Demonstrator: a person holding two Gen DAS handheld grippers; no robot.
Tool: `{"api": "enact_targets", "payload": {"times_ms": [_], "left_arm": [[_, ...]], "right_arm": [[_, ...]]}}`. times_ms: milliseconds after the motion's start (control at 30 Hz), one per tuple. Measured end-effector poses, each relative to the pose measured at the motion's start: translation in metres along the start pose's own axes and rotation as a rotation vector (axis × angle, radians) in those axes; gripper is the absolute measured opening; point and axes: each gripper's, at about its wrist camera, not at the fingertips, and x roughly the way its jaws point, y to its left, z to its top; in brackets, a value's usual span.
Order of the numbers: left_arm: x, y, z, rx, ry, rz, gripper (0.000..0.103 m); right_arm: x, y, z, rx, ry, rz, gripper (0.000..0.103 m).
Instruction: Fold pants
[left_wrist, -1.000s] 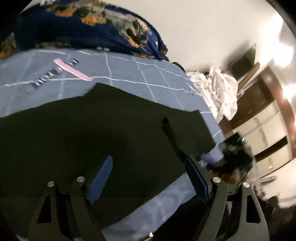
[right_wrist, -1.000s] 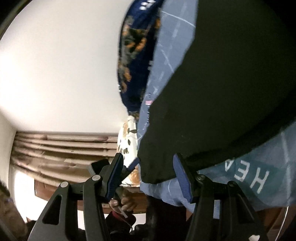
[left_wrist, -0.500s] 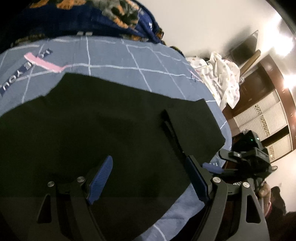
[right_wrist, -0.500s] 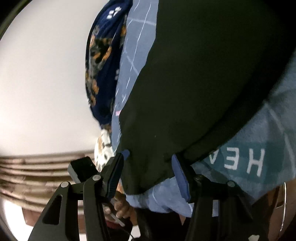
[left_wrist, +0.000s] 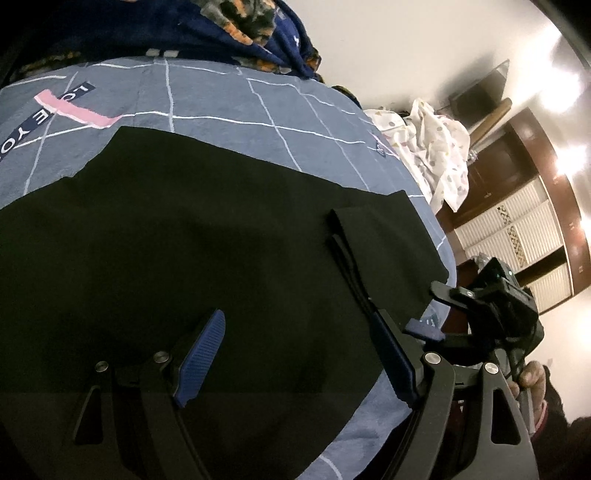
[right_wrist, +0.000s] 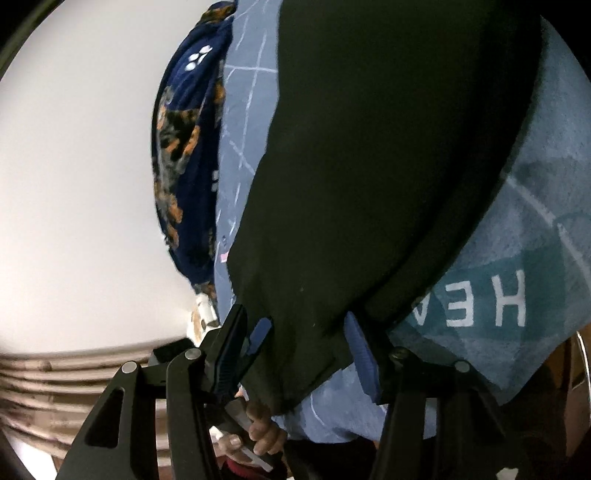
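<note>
- I am seeing the black pants (left_wrist: 207, 236) lying spread flat across the blue grid-lined bedsheet (left_wrist: 229, 110), one corner hanging at the bed's near edge.
- My left gripper (left_wrist: 295, 354) is hovering over the fabric with its jaws standing wide, grasping nothing.
- My right gripper (right_wrist: 299, 354) is closing its jaws around that hanging corner of the pants (right_wrist: 369, 166); the cloth sits between the blue pads (right_wrist: 364, 354), not yet pinched.
- A dark floral blanket (right_wrist: 184, 147) is lying bunched at the bed's far side.

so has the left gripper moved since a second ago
Yes. The left gripper has come down and forward over the black pants; the pink stripe on the bedsheet now sits nearer it.
</note>
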Motion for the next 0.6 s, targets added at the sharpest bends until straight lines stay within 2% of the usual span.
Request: {"api": "enact_targets", "payload": {"times_ms": [33,67,167,400,600], "left_arm": [[0.000,-0.001,-0.001,0.008,-0.001,0.002,0.080],[-0.001,-0.001,-0.001,0.015,0.000,0.004,0.080],[-0.001,-0.002,0.000,0.018,0.004,0.005,0.080],[0.001,-0.013,0.012,0.001,0.043,-0.051,0.080],[0.021,-0.032,0.028,0.031,0.076,-0.063,0.080]], "right_arm": [[0.001,-0.002,0.000,0.014,-0.010,-0.004,0.046],[0.001,-0.004,0.000,0.027,-0.016,-0.008,0.039],[0.003,-0.015,0.001,0.075,-0.031,-0.039,0.007],[-0.008,-0.012,-0.004,0.004,-0.017,0.011,0.006],[-0.022,-0.026,-0.006,0.034,-0.002,0.034,0.006]]}}
